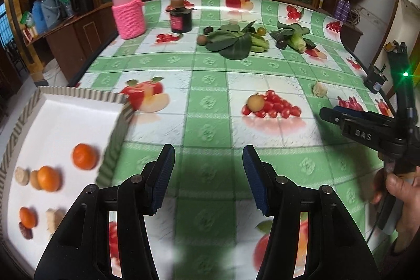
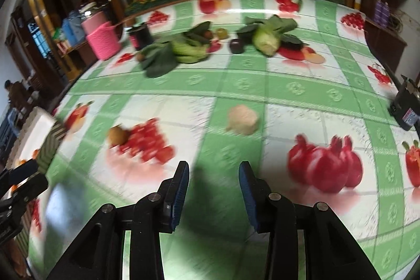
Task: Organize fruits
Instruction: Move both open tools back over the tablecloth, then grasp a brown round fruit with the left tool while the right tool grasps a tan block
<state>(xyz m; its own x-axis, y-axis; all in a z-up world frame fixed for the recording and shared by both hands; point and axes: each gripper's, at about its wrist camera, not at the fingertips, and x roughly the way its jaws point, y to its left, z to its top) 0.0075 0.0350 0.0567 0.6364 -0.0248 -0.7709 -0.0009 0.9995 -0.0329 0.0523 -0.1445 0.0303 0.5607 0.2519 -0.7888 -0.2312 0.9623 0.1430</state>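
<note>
A white tray (image 1: pixel 65 122) with a corrugated rim sits at the left and holds three oranges (image 1: pixel 84 156), pale chunks and a dark red fruit. My left gripper (image 1: pixel 208 159) hangs open and empty over the tablecloth, just right of the tray. A small brown round fruit (image 1: pixel 256 102) (image 2: pixel 118 135) lies on a printed tomato patch. A pale chunk (image 1: pixel 319 89) (image 2: pixel 242 120) lies ahead of my right gripper (image 2: pixel 214 175) (image 1: pixel 328 113), which is open with nothing between its fingers. A hand holds it at the right.
At the back lie leafy greens (image 1: pixel 233 42), green bananas (image 2: pixel 189 51), corn (image 2: pixel 265 42), a dark plum (image 2: pixel 236 46) and other small fruits. A pink knit-covered jar (image 1: pixel 128 7) and a dark jar (image 1: pixel 181 19) stand back left. A black device (image 2: pixel 405 106) sits at the table's right edge.
</note>
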